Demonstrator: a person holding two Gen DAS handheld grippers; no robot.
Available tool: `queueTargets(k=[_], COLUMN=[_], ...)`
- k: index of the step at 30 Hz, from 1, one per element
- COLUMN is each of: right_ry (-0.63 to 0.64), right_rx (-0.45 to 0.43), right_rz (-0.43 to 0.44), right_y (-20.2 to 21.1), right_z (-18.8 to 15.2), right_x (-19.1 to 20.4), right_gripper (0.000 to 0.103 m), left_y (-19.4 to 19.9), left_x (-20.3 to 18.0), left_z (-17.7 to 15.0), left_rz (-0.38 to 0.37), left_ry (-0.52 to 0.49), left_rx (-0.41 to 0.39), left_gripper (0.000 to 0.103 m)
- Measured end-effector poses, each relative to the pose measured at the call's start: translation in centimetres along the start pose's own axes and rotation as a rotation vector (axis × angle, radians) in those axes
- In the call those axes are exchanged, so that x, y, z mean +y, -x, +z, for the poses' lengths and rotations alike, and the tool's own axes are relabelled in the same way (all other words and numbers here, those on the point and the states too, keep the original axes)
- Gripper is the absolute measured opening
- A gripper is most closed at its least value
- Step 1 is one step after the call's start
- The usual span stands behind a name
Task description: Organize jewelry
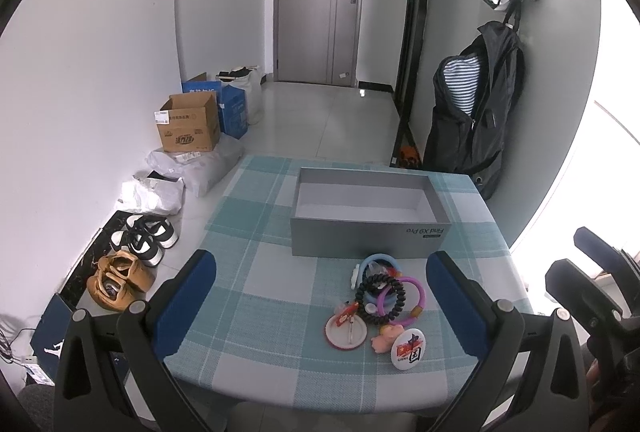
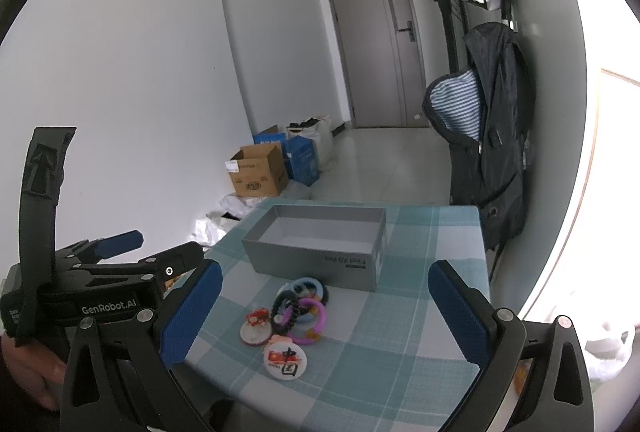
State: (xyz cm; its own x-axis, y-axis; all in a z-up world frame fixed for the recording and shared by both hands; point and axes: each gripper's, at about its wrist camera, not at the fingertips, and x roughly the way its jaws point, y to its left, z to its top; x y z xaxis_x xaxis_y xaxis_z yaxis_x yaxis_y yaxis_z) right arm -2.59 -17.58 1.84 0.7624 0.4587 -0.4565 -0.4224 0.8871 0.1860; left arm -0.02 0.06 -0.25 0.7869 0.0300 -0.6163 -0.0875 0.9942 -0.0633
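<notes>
My bench (image 1: 256, 296) wears a woven cloth in teal, white and grey checks. On it sits one open grey cardboard box (image 1: 366, 236), rectangular, its long axis running across my view, printed side facing me, hollow and white inside. Just in front lies a small heap of jewelry: one glossy purple ring bangle (image 1: 404, 298), one pale blue ring (image 1: 380, 260), one black coiled band (image 1: 378, 298) overlapping both, and two round badges (image 1: 408, 348), flat. My left claw (image 1: 320, 304) hangs above with its ribbed blue pads apart; my right claw (image 2: 324, 316) stands equally wide, gripping nothing.
</notes>
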Motion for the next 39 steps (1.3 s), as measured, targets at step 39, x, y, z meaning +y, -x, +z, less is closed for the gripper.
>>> queueTargets(k=[39], right_ry=[-0.045], right_rx=[0.101], right_rz=[0.092], right_y=[-2.9], right_z=[-0.7], right_x=[-0.1], right_gripper=[0.103], left_y=[-1.4], left_x=[0.6], left_z=[-0.1], left_rz=[-0.091], left_ry=[0.027], left_rx=[0.074], left_gripper=[0.102])
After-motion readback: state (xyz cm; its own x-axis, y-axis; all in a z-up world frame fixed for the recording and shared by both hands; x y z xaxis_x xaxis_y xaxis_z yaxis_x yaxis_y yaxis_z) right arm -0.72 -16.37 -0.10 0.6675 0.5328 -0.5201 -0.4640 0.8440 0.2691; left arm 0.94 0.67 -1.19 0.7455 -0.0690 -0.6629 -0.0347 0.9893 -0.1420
